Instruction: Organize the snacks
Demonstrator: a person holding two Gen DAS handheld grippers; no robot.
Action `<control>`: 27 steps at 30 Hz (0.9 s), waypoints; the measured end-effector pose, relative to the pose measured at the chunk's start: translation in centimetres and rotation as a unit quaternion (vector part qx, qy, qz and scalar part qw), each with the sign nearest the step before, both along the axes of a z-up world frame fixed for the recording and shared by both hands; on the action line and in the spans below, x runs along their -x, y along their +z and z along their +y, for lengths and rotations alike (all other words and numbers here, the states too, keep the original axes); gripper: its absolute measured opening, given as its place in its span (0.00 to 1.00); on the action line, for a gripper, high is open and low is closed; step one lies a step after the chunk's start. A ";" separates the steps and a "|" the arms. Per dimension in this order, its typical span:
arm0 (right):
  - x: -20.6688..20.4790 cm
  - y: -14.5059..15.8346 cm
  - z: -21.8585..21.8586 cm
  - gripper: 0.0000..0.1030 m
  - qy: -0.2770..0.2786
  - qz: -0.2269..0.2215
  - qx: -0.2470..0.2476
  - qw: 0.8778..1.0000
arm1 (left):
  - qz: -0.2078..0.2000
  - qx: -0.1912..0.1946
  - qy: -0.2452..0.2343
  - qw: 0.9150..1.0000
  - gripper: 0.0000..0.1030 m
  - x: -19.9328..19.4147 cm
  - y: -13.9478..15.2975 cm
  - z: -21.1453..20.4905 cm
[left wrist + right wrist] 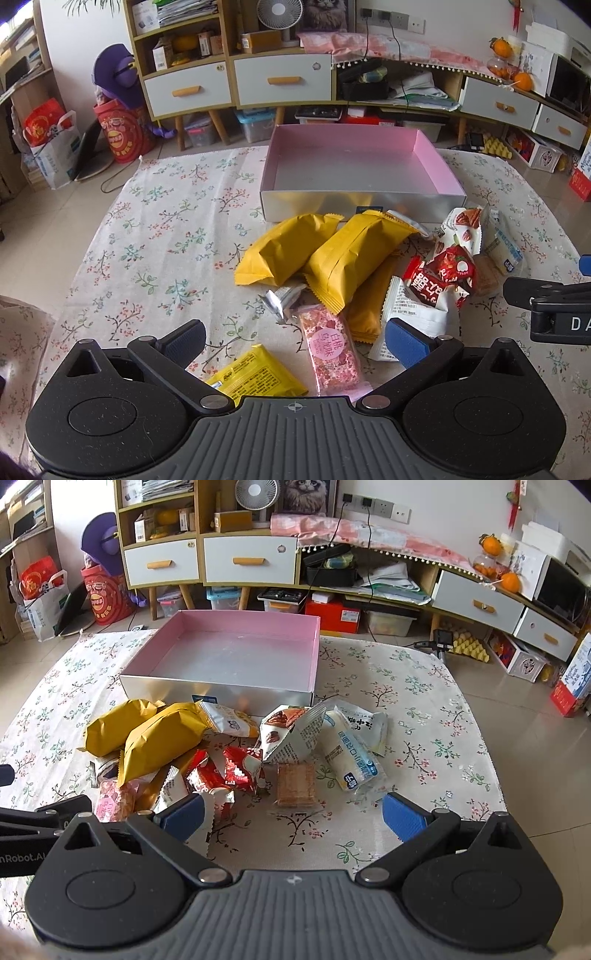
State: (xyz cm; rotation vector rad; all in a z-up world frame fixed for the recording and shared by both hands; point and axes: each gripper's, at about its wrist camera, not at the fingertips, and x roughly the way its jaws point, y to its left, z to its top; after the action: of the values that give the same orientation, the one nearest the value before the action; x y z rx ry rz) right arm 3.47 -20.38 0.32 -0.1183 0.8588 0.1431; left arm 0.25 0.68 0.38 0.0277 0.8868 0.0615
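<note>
Progress: nothing boxed — shallow pink-lined cardboard box (236,657) seen empty beyond left gripper (295,338) and right gripper (293,814) | grippers: both spread wide, nothing held | remaining: whole heap of wrapped snack packets (354,266) ahead; all to be sorted

Snack pile (229,753) hard against the box (221,692) front; bare cloth (155,236) left, seemingly passable.

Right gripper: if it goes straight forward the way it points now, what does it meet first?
Probably the clear-wrapped brown biscuit, which lies just ahead between the open fingers of the right gripper. Beyond it sit the nut packet and the pink box. Depth is uncertain.
</note>
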 end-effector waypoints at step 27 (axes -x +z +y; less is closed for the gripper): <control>0.1 0.0 0.1 1.00 0.003 0.000 0.002 1.000 | -0.001 -0.002 0.002 1.000 1.00 0.0 0.1 0.0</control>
State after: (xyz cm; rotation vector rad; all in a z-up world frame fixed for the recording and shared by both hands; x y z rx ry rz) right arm 3.36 -20.29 0.35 -0.1244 0.8579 0.1477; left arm 0.26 0.73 0.47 0.0305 0.8837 0.0667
